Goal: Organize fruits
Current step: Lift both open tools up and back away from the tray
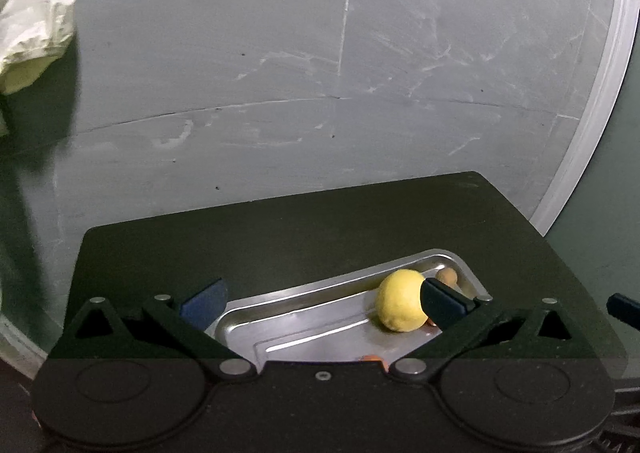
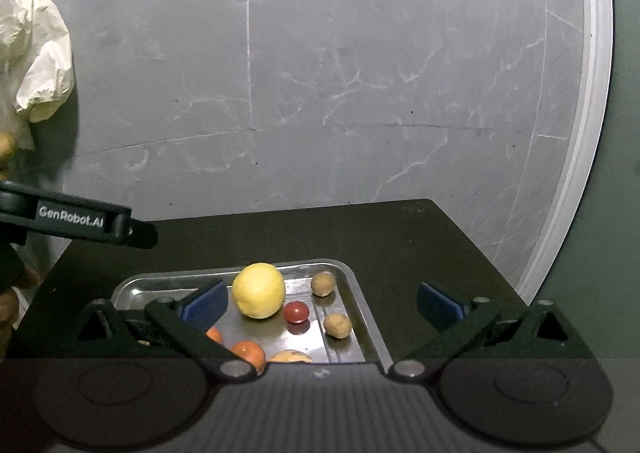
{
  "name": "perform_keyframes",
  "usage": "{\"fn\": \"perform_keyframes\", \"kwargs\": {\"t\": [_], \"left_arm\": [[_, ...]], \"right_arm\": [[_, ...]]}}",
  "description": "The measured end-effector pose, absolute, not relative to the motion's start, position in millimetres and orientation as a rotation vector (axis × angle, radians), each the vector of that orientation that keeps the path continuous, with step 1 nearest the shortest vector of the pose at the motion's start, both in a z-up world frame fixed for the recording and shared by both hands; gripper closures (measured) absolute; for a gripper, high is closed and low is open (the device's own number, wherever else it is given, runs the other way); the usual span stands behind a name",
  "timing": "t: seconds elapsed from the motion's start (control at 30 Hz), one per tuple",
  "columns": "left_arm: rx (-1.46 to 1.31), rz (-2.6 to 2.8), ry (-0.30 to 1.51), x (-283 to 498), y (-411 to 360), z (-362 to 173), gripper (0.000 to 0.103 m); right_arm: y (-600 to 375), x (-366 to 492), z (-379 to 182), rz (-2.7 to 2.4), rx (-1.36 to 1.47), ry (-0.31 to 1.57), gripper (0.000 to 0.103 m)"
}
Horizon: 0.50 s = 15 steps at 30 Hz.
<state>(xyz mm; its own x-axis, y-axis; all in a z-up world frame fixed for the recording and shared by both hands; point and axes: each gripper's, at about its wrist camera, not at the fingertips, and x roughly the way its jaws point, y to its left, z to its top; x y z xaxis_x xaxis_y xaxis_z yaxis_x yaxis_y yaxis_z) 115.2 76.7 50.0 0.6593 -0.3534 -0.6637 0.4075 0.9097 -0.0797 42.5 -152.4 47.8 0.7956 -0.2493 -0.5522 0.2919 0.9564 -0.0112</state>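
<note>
The left hand-held gripper (image 1: 324,301) is spread wide over a shallow stamped-metal tray (image 1: 320,293) with rounded corners and a raised rim. Its right blue pad overlaps the lemon (image 1: 398,301) in the left wrist view; contact cannot be confirmed. The lemon is matte, yellow and near-spherical, resting on the tray floor.

The right hand-held gripper (image 2: 322,303) is likewise wide apart and holds nothing. Its left finger sits above the tray (image 2: 362,317); its right finger sits over the dark, flat worktop (image 2: 380,233).

Tray contents in the right wrist view:
- lemon (image 2: 259,290), toward the far rim
- small glossy red fruit (image 2: 296,311), just beside the lemon
- two tan, rough-skinned round fruits (image 2: 323,283) along the right rim
- orange fruits (image 2: 249,353) at the near edge, partly hidden

A crumpled white bag (image 2: 36,61) lies on the grey marbled floor (image 2: 360,73)
</note>
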Motion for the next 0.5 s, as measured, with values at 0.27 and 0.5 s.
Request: {"fn": "perform_keyframes", "kwargs": {"t": [0.27,0.5], "left_arm": [[0.075,-0.408,0.727,95.2,104.8,49.8,0.001],[0.083,-0.358,0.720,78.5,128.2,48.8,0.001]], "right_arm": [[-141.0,34.8,58.6,-0.283,0.056,0.560,0.000],[-139.2,31.4,66.0,-0.253,0.043,0.535,0.000]]}}
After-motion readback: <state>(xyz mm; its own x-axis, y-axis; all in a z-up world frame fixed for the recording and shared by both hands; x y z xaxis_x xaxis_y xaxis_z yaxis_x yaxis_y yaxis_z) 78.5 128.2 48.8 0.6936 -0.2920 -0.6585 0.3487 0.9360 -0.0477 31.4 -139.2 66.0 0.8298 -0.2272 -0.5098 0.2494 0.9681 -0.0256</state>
